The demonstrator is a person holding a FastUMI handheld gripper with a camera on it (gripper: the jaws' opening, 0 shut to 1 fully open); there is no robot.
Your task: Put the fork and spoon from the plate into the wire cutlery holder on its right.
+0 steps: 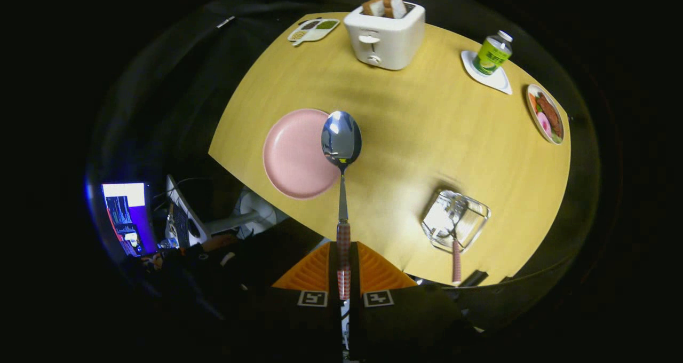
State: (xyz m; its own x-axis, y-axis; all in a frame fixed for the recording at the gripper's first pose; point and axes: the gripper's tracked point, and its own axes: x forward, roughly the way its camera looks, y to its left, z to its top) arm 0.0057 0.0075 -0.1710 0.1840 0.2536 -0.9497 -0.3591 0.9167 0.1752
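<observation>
Spoon (341, 155) up in the air, its checked handle pinched tight between both orange fingers (312, 272) of the tool (343, 277), bowl out ahead above the pink plate's (293, 155) right rim. Plate sits by the desk's (416, 133) left edge. Fork (455, 235) stands in the cutlery holder (454, 220) near the desk's front edge, handle poking toward us. White toaster (384, 34) with bread at the far edge, green bottle (493, 52) on a white coaster (496, 77) toward the far right corner.
</observation>
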